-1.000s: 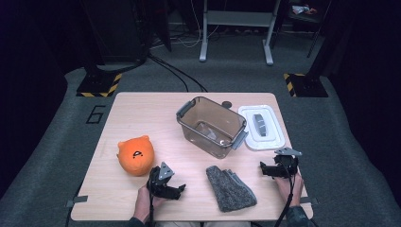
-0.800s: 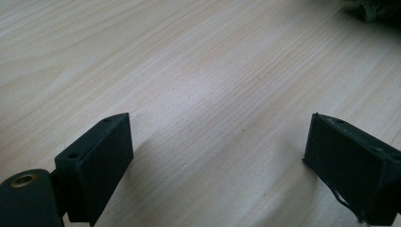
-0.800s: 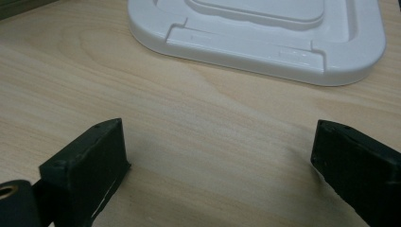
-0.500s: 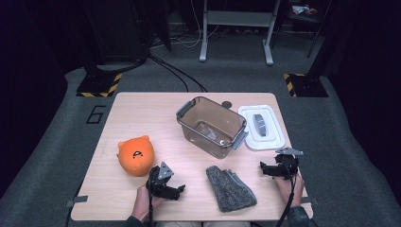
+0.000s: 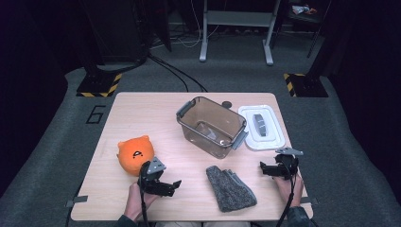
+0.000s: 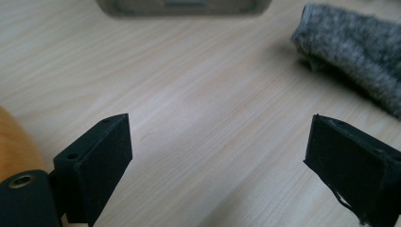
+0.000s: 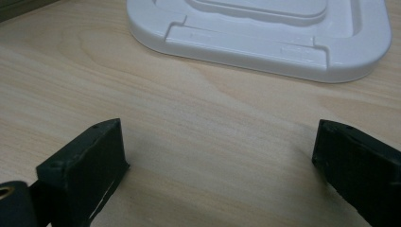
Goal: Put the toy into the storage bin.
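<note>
An orange plush toy [image 5: 135,154] sits at the table's front left. A clear plastic bin [image 5: 212,125] stands empty in the middle, and its white lid [image 5: 261,126] lies flat to its right. A grey woolly piece [image 5: 230,188] lies near the front edge. My left gripper [image 5: 171,187] rests open just right of the plush, with bare wood between its jaws [image 6: 220,165]; the grey woolly piece [image 6: 350,47] lies ahead to the right. My right gripper [image 5: 264,169] stands open at the front right, empty [image 7: 220,165], and faces the white lid [image 7: 265,38].
The wooden table [image 5: 142,113] has bare room along its back left. Around it is grey carpet with a number marking [image 5: 96,114]. Black stands and yellow-striped bases [image 5: 99,85] sit beyond the far edge. Cables trail from both grippers over the front edge.
</note>
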A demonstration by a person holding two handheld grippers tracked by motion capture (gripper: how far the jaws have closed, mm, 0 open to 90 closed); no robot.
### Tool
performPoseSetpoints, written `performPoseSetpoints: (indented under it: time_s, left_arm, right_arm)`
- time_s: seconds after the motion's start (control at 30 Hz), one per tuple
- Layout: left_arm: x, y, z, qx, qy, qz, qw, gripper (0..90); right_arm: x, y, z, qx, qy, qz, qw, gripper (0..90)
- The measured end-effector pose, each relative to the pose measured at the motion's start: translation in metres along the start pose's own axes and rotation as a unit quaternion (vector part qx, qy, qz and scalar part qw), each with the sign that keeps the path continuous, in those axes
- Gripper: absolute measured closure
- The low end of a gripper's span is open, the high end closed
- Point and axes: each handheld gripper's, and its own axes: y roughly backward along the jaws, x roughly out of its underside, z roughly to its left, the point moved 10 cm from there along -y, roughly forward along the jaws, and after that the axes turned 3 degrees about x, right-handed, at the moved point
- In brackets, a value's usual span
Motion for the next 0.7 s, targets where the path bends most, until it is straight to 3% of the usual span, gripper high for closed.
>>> performPoseSetpoints:
  time_s: [0.17, 0.3, 0.4, 0.53, 0.7]
  left_arm:
    - [-0.014, 0.022, 0.01, -0.009, 0.002, -0.021, 0.9997, 7.9]
    - [-0.026, 0.043, 0.031, -0.044, 0.003, -0.039, 0.9983, 7.9]
    - [-0.032, 0.055, 0.049, -0.075, 0.018, -0.051, 0.9957, 7.9]
    - [-0.033, 0.067, 0.079, -0.125, 0.056, -0.054, 0.989, 7.8]
    - [-0.026, 0.066, 0.104, -0.18, 0.096, -0.041, 0.9781, 7.9]
  right_arm:
    - [0.0, 0.0, 0.0, 0.0, -0.003, 0.001, 1.0, 2.4]
    - [0.0, 0.0, 0.0, 0.0, -0.003, 0.001, 1.0, 2.4]
    - [0.0, 0.0, 0.0, 0.0, -0.003, 0.001, 1.0, 2.4]
    - [0.0, 0.0, 0.0, 0.0, -0.003, 0.001, 1.0, 2.4]
    - [0.0, 0.0, 0.0, 0.0, -0.002, 0.001, 1.0, 2.4]
